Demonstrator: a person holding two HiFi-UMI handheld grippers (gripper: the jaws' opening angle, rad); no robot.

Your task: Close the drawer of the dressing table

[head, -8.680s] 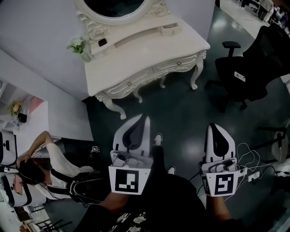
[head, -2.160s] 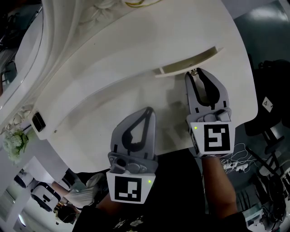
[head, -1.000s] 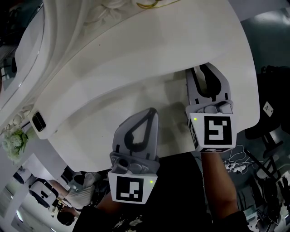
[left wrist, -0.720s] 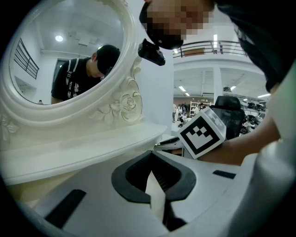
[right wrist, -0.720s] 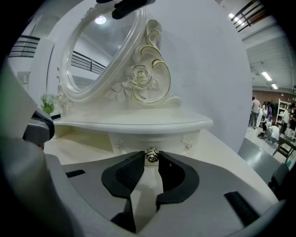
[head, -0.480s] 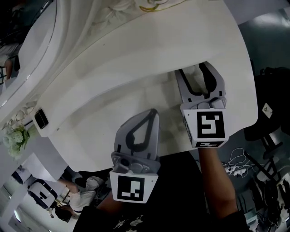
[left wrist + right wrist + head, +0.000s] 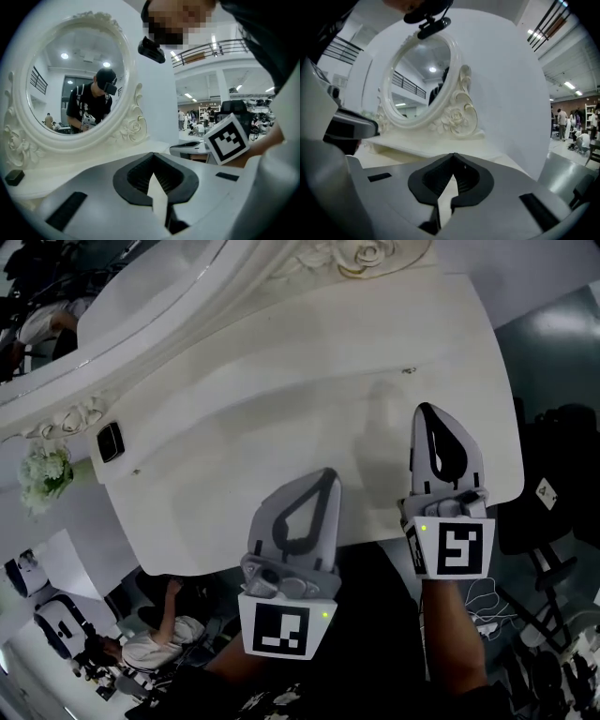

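The white dressing table (image 7: 281, 427) fills the head view. Its small shelf drawer sits flush with the shelf front, and only its knob (image 7: 408, 370) stands out. My right gripper (image 7: 427, 411) hovers over the tabletop a short way in front of the knob and touches nothing. Its jaws are closing tip to tip with nothing between them. My left gripper (image 7: 326, 474) hangs over the near edge of the table, shut and empty. The left gripper view (image 7: 152, 154) and the right gripper view (image 7: 452, 155) both show pads meeting ahead of the oval mirror (image 7: 419, 79).
A small black box (image 7: 110, 441) and a vase of white flowers (image 7: 42, 474) stand at the table's left end. The carved mirror frame (image 7: 366, 254) rises at the back. A black office chair (image 7: 562, 474) stands to the right, and a seated person (image 7: 159, 643) is below left.
The drawer stood open and now sits flush. The right gripper's jaws, spread at the drawer front, have drawn back from it, risen and closed. The left gripper has risen a little.
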